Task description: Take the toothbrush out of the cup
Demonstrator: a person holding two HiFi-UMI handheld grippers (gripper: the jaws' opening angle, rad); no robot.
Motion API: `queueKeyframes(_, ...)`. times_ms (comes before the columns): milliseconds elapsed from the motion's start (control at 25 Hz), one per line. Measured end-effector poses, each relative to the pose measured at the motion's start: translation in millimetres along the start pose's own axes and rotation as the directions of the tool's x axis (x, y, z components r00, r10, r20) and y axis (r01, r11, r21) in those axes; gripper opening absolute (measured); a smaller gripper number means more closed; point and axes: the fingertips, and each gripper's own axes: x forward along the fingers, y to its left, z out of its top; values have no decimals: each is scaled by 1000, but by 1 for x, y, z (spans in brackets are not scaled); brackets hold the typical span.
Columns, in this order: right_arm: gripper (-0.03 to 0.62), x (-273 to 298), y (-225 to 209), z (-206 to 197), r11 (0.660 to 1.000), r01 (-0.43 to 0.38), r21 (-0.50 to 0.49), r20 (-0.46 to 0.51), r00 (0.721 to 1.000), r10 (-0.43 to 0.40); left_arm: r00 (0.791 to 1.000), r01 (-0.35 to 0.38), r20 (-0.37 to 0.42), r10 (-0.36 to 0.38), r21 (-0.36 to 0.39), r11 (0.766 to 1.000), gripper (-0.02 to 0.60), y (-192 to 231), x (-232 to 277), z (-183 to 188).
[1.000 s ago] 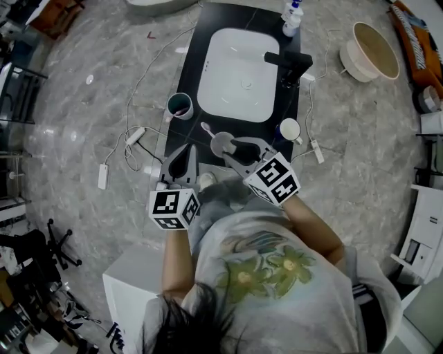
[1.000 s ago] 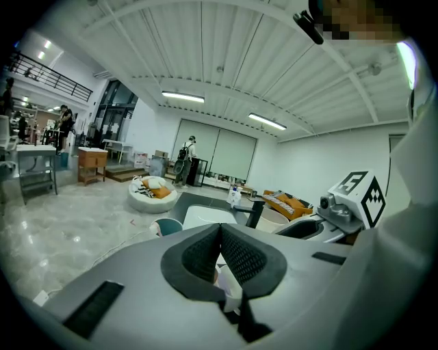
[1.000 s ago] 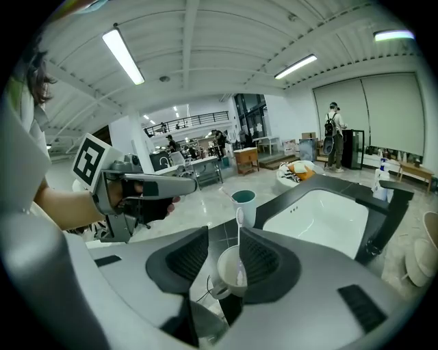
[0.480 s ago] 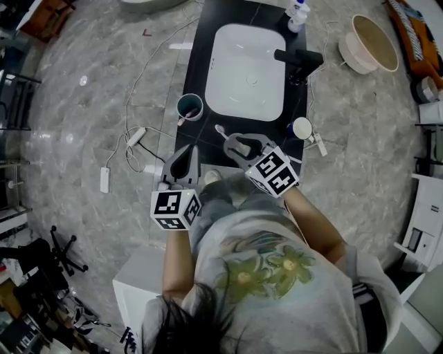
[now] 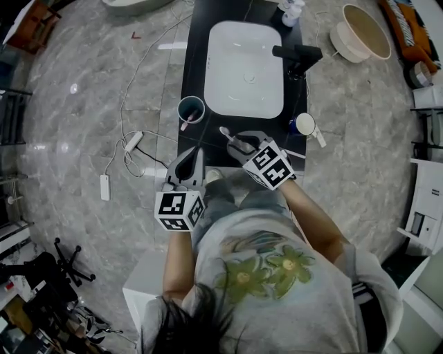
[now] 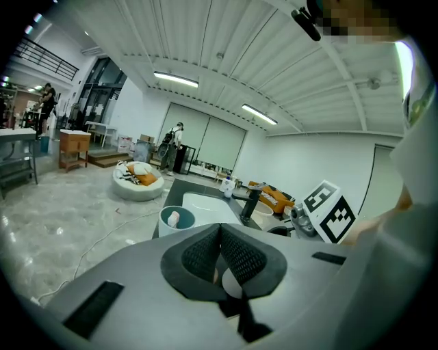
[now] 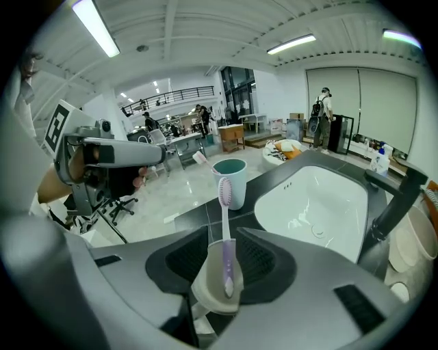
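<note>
A teal cup (image 5: 190, 109) stands on the black counter (image 5: 189, 66) left of the sink, with a pink-tipped toothbrush (image 5: 185, 123) leaning in it. My right gripper (image 5: 235, 140) is shut on a lilac-and-white toothbrush (image 5: 228, 133), held over the counter to the right of the cup and apart from it. In the right gripper view that toothbrush (image 7: 224, 232) sticks up from between the jaws, bristles toward the cup (image 7: 229, 181). My left gripper (image 5: 188, 157) hangs shut and empty at the counter's near edge; its view shows the cup (image 6: 176, 220) ahead.
A white sink (image 5: 246, 69) with a black tap (image 5: 297, 54) fills the counter's middle. A white mug (image 5: 302, 124) stands at the right edge, a bottle (image 5: 291, 10) at the far end. Cables and plug adapters (image 5: 131, 142) lie on the marble floor at left; a round basket (image 5: 360, 34) at right.
The right gripper with the lilac toothbrush has drifted slightly right, away from the cup. The left gripper has stayed about where it was. The head camera has shifted.
</note>
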Motion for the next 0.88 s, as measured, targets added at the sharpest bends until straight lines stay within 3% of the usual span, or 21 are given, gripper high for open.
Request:
queueKeyframes(360,127,15,-4,-11,999,19,50,-35,999,-17,999,44,-33,-43,7,999,18,10,4,-8)
queueKeyframes(600,98,18,-2,-14,995,-13,101,-18,1000,15,997,67,-42,-66,14,998,18,14,4,-9)
queueKeyframes(880,67,18,-5,-15,998,4,61,-22,1000,-3,995,85,-49,-83,24,996,18,19,5,-9)
